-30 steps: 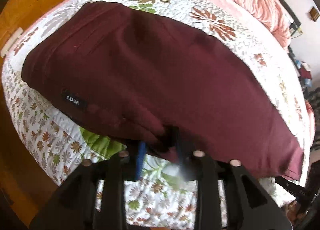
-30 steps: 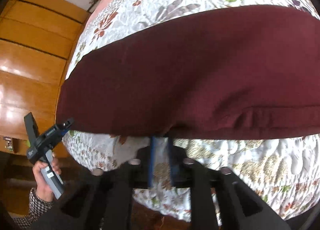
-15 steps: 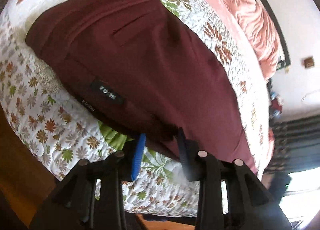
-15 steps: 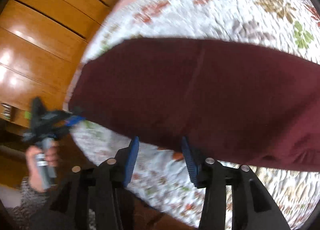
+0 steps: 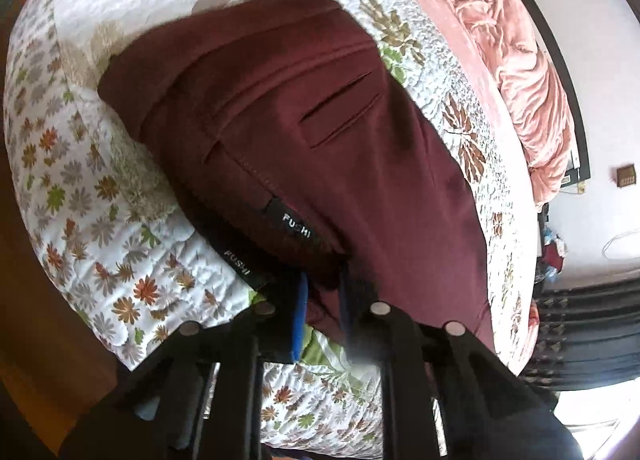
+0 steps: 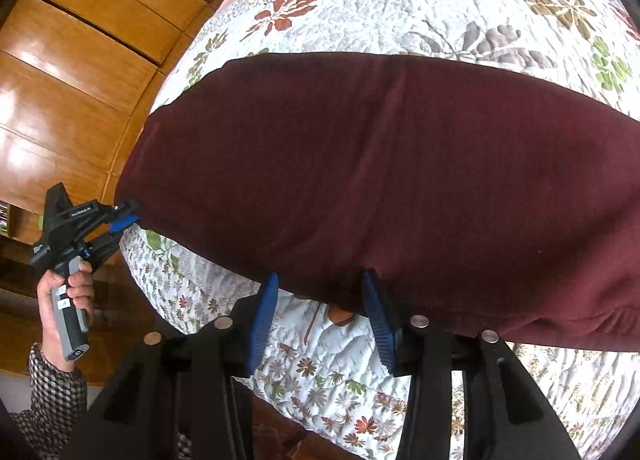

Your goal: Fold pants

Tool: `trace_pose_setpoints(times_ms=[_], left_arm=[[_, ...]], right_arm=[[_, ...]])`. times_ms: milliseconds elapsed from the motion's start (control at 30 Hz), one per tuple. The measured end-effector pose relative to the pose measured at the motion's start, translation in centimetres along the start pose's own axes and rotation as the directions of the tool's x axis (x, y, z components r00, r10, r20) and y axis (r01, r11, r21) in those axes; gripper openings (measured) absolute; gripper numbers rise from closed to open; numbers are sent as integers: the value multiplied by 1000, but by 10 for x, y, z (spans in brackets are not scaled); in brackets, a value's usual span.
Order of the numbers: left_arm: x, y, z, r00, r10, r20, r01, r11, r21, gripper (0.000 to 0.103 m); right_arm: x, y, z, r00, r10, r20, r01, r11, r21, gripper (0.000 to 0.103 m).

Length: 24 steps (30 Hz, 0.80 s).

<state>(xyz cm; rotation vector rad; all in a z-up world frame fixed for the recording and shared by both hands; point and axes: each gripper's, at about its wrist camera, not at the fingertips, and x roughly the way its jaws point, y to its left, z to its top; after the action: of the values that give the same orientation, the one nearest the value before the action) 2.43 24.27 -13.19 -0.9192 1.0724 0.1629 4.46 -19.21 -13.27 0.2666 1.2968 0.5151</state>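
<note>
My left tool (image 5: 322, 300) has just been closing and now pinches the near edge of the pants (image 5: 320, 132) by the waist end, with maroon cloth bunched between its jaws. From the left wrist view, a second ago that tool sat further along the edge; it has since slid toward the waistband and rolled, so the FUSHI label (image 5: 295, 225) and the slit pocket (image 5: 340, 110) now lie straight ahead. I judge this corner is secured for the next fold. The pants lie doubled lengthwise on the floral quilt (image 5: 100, 200) of the bed, close to its near edge, with bare quilt beyond them up to the pink blanket (image 5: 516, 72).

From the right wrist view, my right tool (image 6: 320, 306) has let go: its jaws stand partly apart at the cloth's near edge, the blue pads (image 6: 262, 320) straddling the hem without pressing it. A second ago they were nearly together on that edge. My left hand (image 6: 66, 292) shows at far left, with its tool on the pants' corner. The wooden wardrobe (image 6: 72, 72) stands beyond that corner, so room lies mainly across the quilt.
</note>
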Motion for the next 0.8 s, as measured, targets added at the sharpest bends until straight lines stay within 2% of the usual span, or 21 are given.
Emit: trace_pose_setpoints(times_ms=[67, 167, 267, 333, 367, 433, 467, 500, 567, 633, 800], left_arm=[[-15, -5, -5, 999, -13, 41, 13, 1000, 4, 10], [-45, -10, -20, 994, 14, 109, -18, 999, 38, 11], [-28, 1, -28, 993, 96, 67, -100, 993, 65, 12], [-5, 12, -27, 993, 114, 37, -116, 991, 70, 14], [-2, 13, -25, 993, 105, 45, -108, 991, 76, 19], [-9, 10, -21, 991, 109, 80, -115, 990, 81, 44], [-15, 9, -18, 989, 109, 98, -117, 990, 81, 61], [-26, 10, -13, 984, 114, 134, -126, 989, 82, 67], [-37, 14, 0, 977, 136, 164, -150, 986, 78, 67], [-39, 19, 13, 985, 122, 125, -130, 990, 61, 64], [-26, 32, 38, 991, 119, 57, -120, 993, 8, 38]], right_arm=[[-3, 2, 1, 1000, 3, 4, -3, 1000, -1, 45], [-7, 2, -1, 1000, 2, 8, -2, 1000, -1, 45], [-3, -2, -1, 1000, -4, 3, 4, 1000, 9, 44], [1, -6, 0, 1000, 2, -1, -2, 1000, 30, 44], [0, -7, 0, 1000, 5, 3, -6, 999, 34, 44], [-5, -7, -1, 1000, 12, 10, -12, 1000, 26, 45], [-10, -7, -2, 1000, 8, 17, -9, 1000, 19, 45], [-13, -8, -2, 1000, 4, 23, -5, 1000, 17, 46], [-20, -10, -3, 999, 2, 38, -2, 1000, 18, 47], [-25, -11, -3, 999, 7, 50, -8, 1000, 21, 47], [-32, -9, -3, 998, -3, 68, 2, 1000, 17, 47]])
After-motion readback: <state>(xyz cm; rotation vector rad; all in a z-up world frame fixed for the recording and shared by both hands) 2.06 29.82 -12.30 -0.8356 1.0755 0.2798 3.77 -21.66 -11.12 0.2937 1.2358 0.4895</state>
